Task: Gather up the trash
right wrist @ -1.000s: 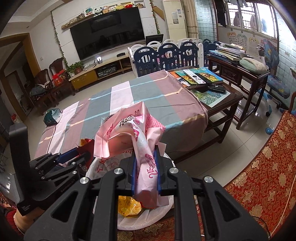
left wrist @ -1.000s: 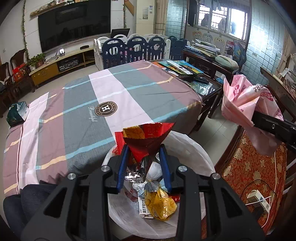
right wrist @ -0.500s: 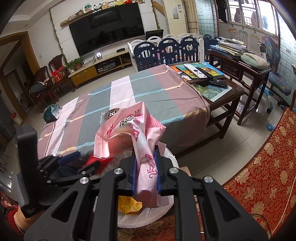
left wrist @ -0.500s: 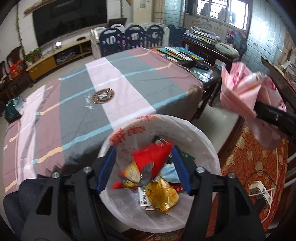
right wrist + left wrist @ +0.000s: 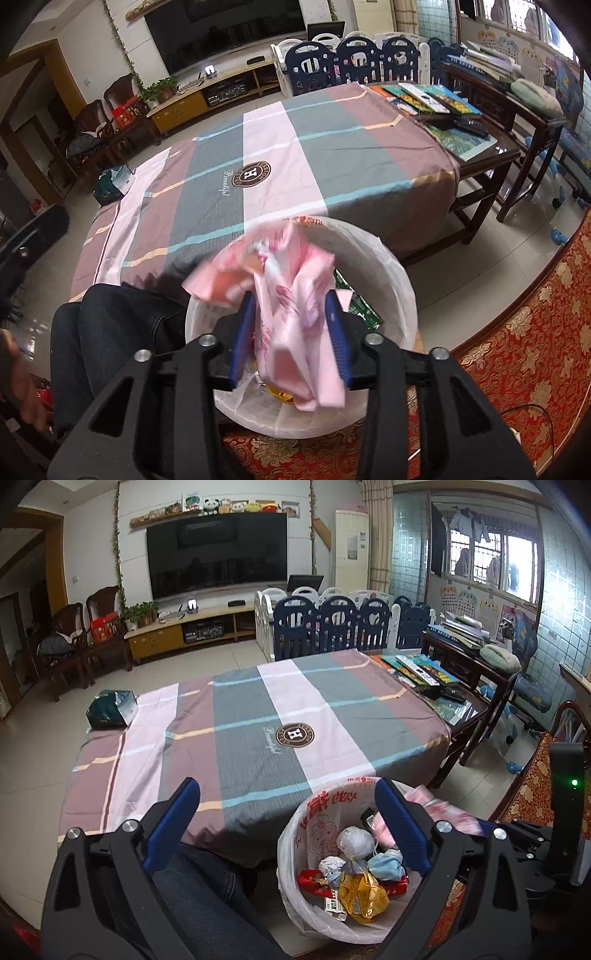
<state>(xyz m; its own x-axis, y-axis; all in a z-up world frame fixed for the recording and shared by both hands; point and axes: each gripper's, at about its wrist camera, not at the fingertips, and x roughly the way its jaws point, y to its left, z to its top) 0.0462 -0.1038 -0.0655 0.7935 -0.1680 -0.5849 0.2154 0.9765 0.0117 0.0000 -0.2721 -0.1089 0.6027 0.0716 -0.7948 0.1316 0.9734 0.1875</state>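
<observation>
A white-lined trash bin (image 5: 295,849) stands by the table and holds several wrappers, a yellow bag and tissues. My left gripper (image 5: 288,812) is wide open and empty, above the table edge and the bin's left side. My right gripper (image 5: 291,317) is over the bin (image 5: 391,266). Its jaws stand part open with a blurred pink plastic bag (image 5: 291,295) between them, over the bin mouth. The pink bag also shows in the left wrist view (image 5: 439,808) at the bin's right rim.
A table with a striped cloth (image 5: 258,716) lies ahead, with a green tissue pack (image 5: 110,709) at its far left. Books (image 5: 421,668) lie at its far right. A red patterned seat (image 5: 517,332) is to the right. My leg in jeans (image 5: 195,886) is beside the bin.
My left gripper opened and dropped the red wrapper into the bin, then lifted and shifted left. My right gripper moved over the bin and its jaws widened around the pink bag.
</observation>
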